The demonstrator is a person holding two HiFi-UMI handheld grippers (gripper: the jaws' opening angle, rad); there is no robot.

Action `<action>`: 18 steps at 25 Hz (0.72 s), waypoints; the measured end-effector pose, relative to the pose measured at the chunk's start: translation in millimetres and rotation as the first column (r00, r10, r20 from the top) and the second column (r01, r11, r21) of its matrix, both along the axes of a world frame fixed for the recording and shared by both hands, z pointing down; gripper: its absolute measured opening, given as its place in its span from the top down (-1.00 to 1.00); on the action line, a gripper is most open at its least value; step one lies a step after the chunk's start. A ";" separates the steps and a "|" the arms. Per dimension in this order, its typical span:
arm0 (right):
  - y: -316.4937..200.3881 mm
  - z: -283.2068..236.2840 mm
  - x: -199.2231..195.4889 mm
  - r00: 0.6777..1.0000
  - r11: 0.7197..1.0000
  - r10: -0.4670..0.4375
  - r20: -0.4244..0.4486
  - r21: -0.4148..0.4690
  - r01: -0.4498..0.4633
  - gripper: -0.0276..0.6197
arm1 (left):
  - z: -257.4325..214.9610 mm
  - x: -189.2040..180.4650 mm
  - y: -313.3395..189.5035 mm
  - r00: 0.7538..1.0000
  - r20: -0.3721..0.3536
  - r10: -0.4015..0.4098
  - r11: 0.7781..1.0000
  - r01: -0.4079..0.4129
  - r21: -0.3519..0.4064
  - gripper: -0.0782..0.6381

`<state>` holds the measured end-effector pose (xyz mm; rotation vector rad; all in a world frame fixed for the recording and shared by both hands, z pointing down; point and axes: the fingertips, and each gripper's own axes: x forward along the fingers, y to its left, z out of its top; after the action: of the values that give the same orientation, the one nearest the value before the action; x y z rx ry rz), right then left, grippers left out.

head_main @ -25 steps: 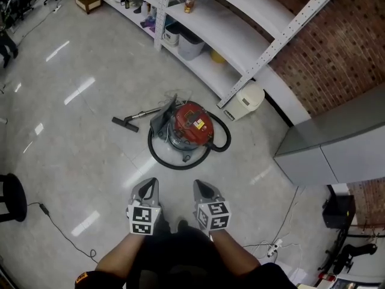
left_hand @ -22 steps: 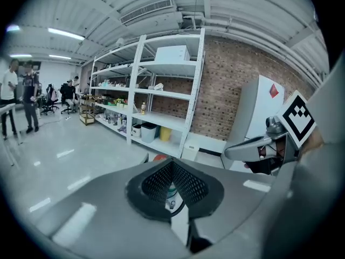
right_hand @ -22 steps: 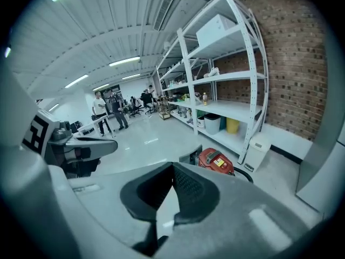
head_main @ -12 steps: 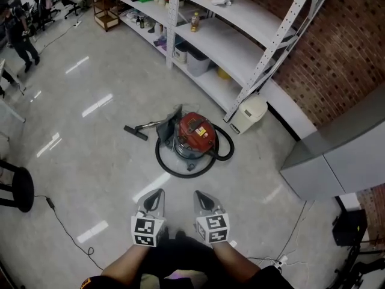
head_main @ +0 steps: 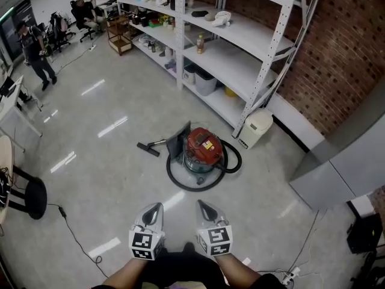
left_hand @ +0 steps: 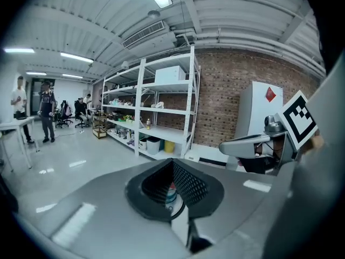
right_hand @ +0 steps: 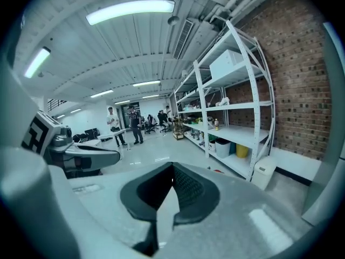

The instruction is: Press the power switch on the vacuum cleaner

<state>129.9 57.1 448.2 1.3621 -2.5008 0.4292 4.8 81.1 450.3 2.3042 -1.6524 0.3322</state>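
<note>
Bare floor (head_main: 120, 179) before vacuum cleaner (head_main: 203, 148); hose (head_main: 180, 183) around it; shelving (head_main: 240, 47) behind

From where I stand I count one red vacuum cleaner (head_main: 203, 149) and two grippers: one left gripper (head_main: 154, 208), one right gripper (head_main: 203, 205). There is one long white rack (head_main: 274, 47), with one white bin (head_main: 255, 128) at its foot, one bottle (head_main: 200, 43) on a shelf and one yellow tub (head_main: 230, 92) below. One black stool (head_main: 29, 197). At least three people at the far end, one standing person (head_main: 33, 50) nearest; beyond that I can't count.
</note>
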 end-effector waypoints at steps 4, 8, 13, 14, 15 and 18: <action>5.0 -27.0 -3.3 1.000 0.999 0.013 0.009 0.041 -0.013 0.94 | -22.3 -8.6 6.0 1.000 -0.014 0.010 0.999 -0.009 0.038 0.74; 18.5 -39.9 -16.9 0.999 0.998 0.039 0.016 0.058 -0.040 0.94 | -25.5 -26.9 23.6 0.999 -0.027 0.022 0.999 -0.021 0.045 0.74; 45.0 -47.4 -54.5 0.999 0.997 0.043 0.013 0.067 -0.043 0.94 | -23.6 -58.1 47.1 0.999 -0.036 0.035 0.998 -0.034 0.046 0.74; 51.5 -46.6 -66.4 0.999 0.997 0.036 0.012 0.064 -0.037 0.94 | -24.2 -66.7 51.0 0.999 -0.039 0.034 0.998 -0.032 0.048 0.74; 58.6 -45.4 -78.0 0.999 0.998 0.030 0.011 0.058 -0.030 0.94 | -25.0 -75.0 54.7 0.999 -0.044 0.031 0.998 -0.029 0.049 0.74; 80.4 -38.8 -104.6 1.000 0.999 0.012 0.006 0.033 -0.013 0.94 | -27.0 -93.4 65.1 0.998 -0.060 0.020 0.999 -0.017 0.052 0.74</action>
<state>25.3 137.5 409.4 1.3912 -2.5157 0.3972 -88.6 146.1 423.2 2.3438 -1.6294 0.2240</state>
